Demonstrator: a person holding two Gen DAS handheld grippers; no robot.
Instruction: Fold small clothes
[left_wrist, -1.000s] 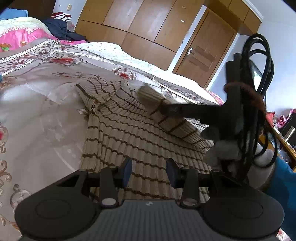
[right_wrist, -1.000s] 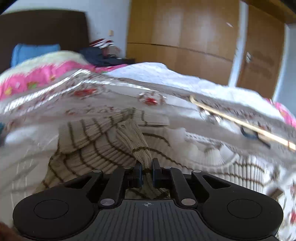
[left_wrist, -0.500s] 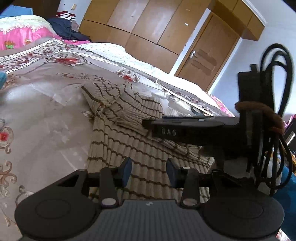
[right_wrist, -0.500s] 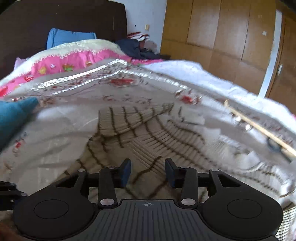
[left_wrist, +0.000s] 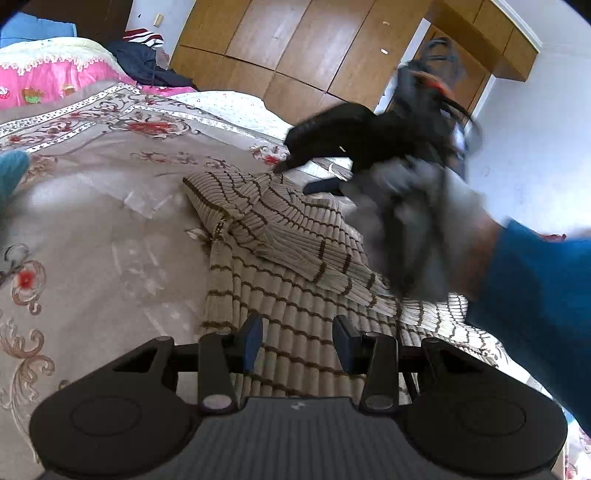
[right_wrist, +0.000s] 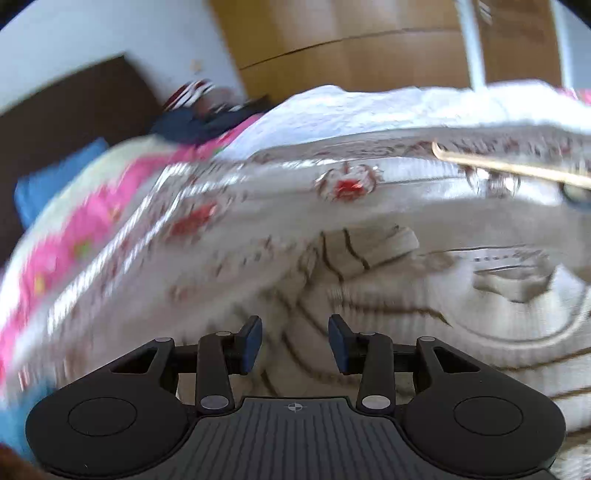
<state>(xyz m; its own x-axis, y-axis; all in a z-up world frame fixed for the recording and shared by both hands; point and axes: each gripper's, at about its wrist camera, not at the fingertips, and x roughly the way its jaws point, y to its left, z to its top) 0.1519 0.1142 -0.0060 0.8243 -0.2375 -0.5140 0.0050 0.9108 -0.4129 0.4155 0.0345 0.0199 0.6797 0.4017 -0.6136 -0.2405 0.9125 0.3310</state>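
A beige ribbed sweater with brown stripes (left_wrist: 295, 258) is spread on the floral bedspread (left_wrist: 92, 221), one sleeve laid folded across its body. The left claw (left_wrist: 297, 341) is held with jaws apart just above the sweater's lower part, gripping nothing. The right claw (right_wrist: 294, 341) is likewise seen spread and empty over the blurred sweater.
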